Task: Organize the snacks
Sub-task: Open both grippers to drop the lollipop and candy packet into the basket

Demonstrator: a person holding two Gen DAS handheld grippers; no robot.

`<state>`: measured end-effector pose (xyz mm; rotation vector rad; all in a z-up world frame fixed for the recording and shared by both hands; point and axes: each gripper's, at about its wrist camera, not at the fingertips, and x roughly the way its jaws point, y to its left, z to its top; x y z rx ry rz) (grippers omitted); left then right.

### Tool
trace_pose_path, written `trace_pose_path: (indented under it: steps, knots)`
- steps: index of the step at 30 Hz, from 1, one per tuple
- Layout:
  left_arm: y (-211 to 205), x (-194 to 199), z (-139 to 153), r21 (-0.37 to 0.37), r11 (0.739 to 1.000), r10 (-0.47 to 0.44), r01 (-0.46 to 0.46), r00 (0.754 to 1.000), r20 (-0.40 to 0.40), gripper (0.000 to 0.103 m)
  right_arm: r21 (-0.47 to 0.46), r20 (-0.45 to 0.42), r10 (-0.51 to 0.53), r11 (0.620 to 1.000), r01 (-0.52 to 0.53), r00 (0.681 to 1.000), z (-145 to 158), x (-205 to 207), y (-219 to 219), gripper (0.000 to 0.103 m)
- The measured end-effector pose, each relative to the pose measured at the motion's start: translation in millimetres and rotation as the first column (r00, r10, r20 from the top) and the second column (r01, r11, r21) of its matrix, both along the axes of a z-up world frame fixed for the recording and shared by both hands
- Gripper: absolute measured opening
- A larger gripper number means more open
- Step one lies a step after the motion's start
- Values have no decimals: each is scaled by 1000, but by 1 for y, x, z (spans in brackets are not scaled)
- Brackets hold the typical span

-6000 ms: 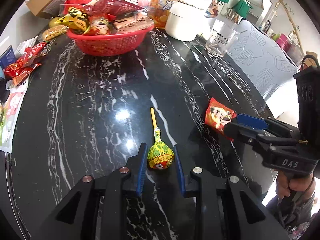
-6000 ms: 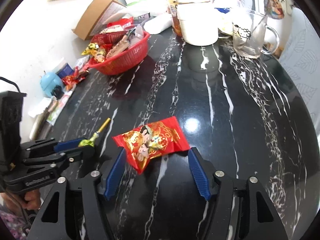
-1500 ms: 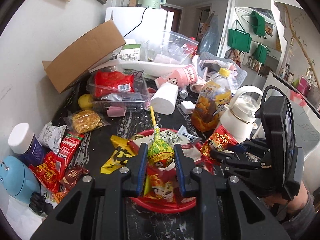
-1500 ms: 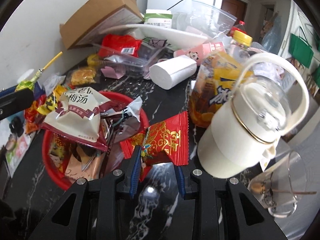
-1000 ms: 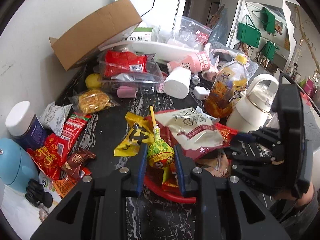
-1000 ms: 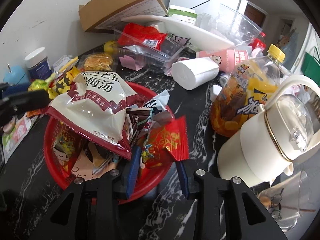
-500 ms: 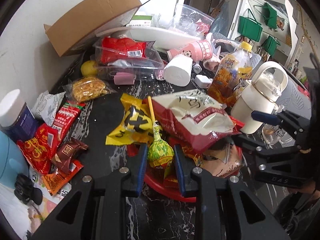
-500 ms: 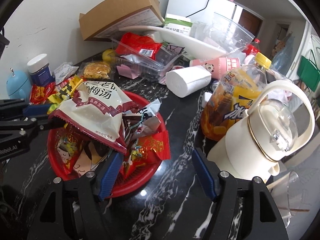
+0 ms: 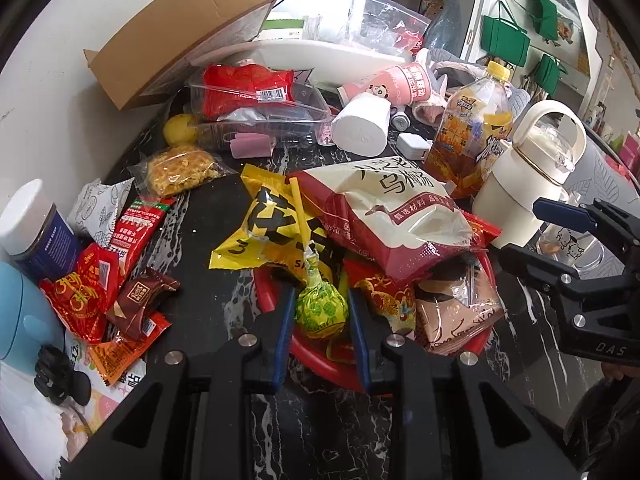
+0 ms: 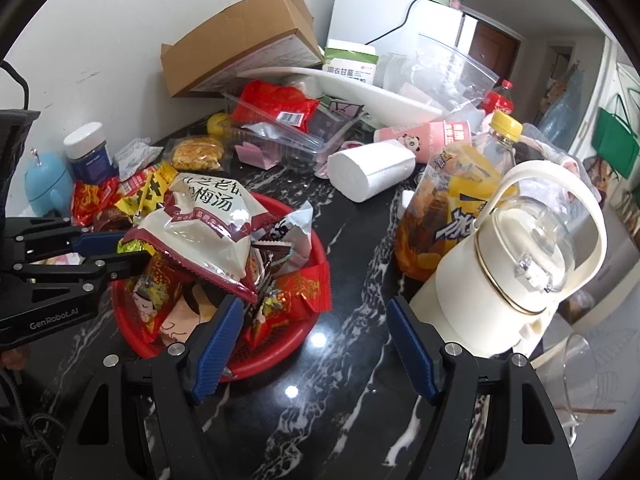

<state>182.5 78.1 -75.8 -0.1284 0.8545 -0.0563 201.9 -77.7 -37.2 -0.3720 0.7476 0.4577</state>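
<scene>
The red mesh basket (image 10: 280, 354) on the black marble table (image 10: 344, 420) is heaped with snacks: a big white-and-maroon pouch (image 10: 204, 232) lies on top, a red candy packet (image 10: 296, 300) leans at the near rim, and a yellow-and-black packet (image 9: 268, 228) hangs over the far edge. The left gripper (image 9: 320, 312) hovers over the basket's edge, its jaws pinching a green-wrapped lollipop (image 9: 320, 308) with the yellow stick pointing away. The right gripper (image 10: 316, 344) hangs beside the basket with jaws spread and nothing between them. Behind, a clear plastic tray (image 10: 292, 136) holds a red bag (image 10: 276, 108), and a cream kettle (image 10: 504, 276) stands by a juice bottle (image 10: 452, 208).
</scene>
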Motion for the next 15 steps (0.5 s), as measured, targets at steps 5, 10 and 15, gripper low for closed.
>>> trace_pose_path:
  steps: [5, 10, 15]
  knots:
    - [-2, 1, 0, 1, 1000, -6, 6, 1000, 0, 33, 24, -7, -5, 1000, 6, 1000, 2, -3, -3, 75]
    - [-4, 0, 1, 4, 1000, -2, 2, 1000, 8, 33, 26, -6, -8, 1000, 8, 1000, 4, -8, -5, 75]
    - [-3, -4, 8, 4, 1000, 4, -4, 1000, 27, 34, 46, -17, -7, 999, 8, 1000, 5, -9, -7, 75]
